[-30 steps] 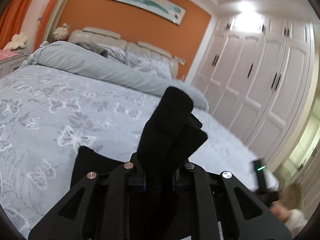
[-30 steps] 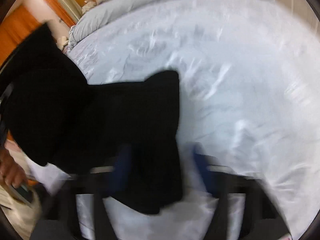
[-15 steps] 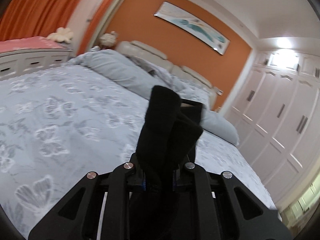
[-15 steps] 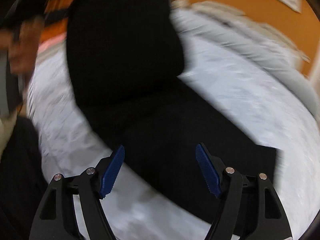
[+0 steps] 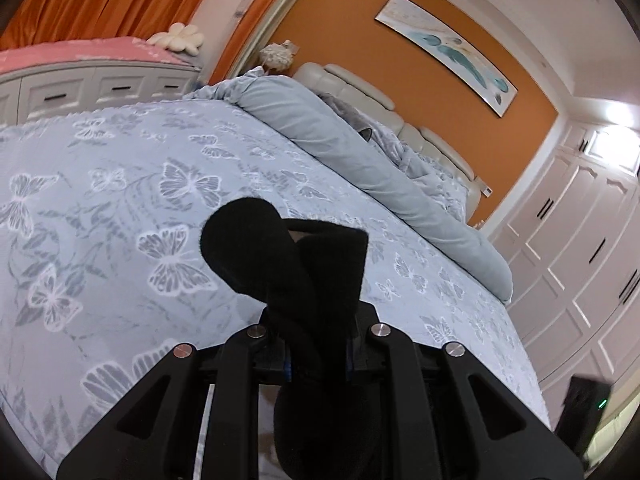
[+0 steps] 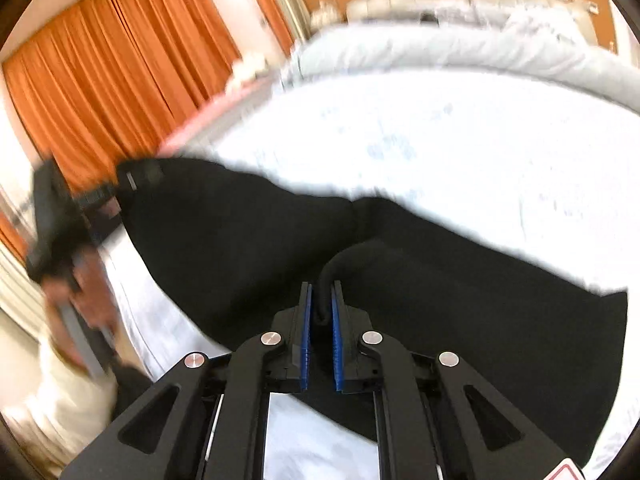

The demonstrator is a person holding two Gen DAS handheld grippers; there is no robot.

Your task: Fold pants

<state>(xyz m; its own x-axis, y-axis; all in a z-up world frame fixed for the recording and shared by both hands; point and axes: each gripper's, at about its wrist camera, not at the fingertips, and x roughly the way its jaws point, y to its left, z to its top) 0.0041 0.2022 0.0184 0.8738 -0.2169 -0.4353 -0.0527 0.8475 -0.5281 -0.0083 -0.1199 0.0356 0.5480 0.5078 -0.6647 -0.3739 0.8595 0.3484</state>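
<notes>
The black pants [image 6: 460, 288] lie spread across the near part of the bed in the blurred right wrist view. My right gripper [image 6: 320, 300] is shut on a raised fold of the pants between its blue pads. My left gripper [image 5: 316, 344] is shut on a thick bunch of the same black pants [image 5: 288, 264], which sticks up in front of the camera above the bed. The left gripper and the hand holding it show at the left of the right wrist view [image 6: 60, 232].
The bed [image 5: 120, 200] has a pale blue butterfly cover, with a rolled grey duvet [image 5: 360, 160] by the headboard. White wardrobes [image 5: 580, 260] stand to the right. White drawers [image 5: 80, 92] and orange curtains [image 6: 120, 80] lie to the left.
My right gripper has closed on a fold of the pants; it was open half a second ago. My left gripper keeps its hold and has swung left, with the bunch still raised.
</notes>
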